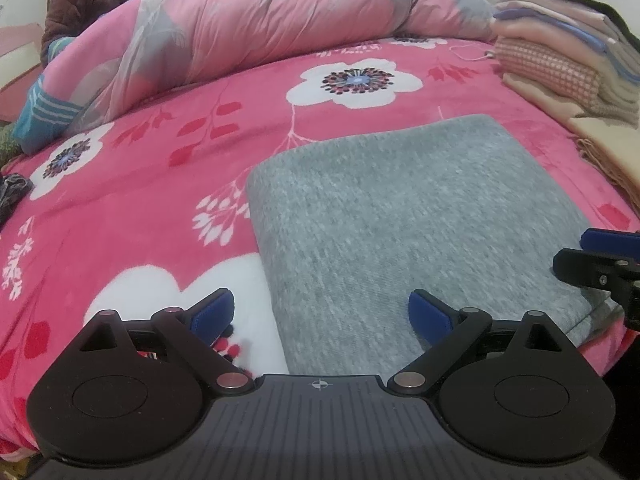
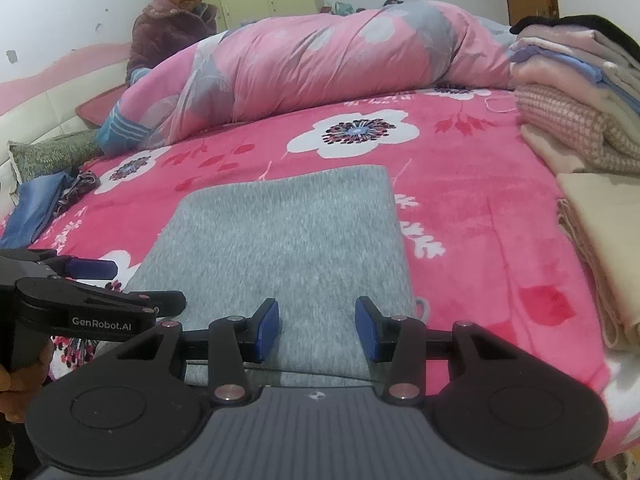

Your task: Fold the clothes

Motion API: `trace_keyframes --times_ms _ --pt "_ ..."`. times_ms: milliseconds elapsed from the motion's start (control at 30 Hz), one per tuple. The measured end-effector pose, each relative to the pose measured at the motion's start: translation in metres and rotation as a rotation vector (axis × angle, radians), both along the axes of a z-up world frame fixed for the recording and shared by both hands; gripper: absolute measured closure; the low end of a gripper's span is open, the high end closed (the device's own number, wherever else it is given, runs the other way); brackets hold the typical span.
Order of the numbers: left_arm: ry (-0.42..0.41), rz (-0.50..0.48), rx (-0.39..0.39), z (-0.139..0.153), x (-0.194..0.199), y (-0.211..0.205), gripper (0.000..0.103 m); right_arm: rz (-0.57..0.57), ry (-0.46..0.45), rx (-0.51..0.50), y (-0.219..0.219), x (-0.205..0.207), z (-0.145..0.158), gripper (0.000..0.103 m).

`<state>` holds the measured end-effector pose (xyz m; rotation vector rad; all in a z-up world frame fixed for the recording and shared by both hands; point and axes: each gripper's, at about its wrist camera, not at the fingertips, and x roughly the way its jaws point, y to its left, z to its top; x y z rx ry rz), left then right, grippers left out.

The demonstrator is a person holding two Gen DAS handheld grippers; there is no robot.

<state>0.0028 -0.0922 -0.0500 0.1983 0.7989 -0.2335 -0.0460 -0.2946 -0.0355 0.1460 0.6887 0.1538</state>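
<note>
Where it lay on the bed, the folded garment served as the reference for every entry below.
Grey garment [image 1: 404, 216]: folded into a flat rectangle on the pink floral blanket [image 1: 160, 184], near the bed's front edge.
Left gripper [image 1: 320, 314]: sat at the garment's near left corner, jaws wide apart, nothing between the blue pads; one pad over the blanket, the other over the grey knit.
Right gripper [image 2: 316, 328]: sat at the garment's near edge, jaws partly open, pads not clamping the cloth.
Stack of folded clothes [image 2: 576, 120]: right of the garment, apart from it.
Rolled pink quilt [image 2: 320, 64]: beyond the garment's far edge.
Person in a dark padded jacket [image 2: 172, 32]: seated behind the quilt, far left of the garment.
</note>
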Motion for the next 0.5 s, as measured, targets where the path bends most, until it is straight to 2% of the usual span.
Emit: trace_keyframes --times_ms 500 --pt "0.021 0.018 -0.025 -0.0005 0.0021 0.0023 0.008 0.007 0.02 -0.006 0.0008 0.0027 0.0026 0.053"
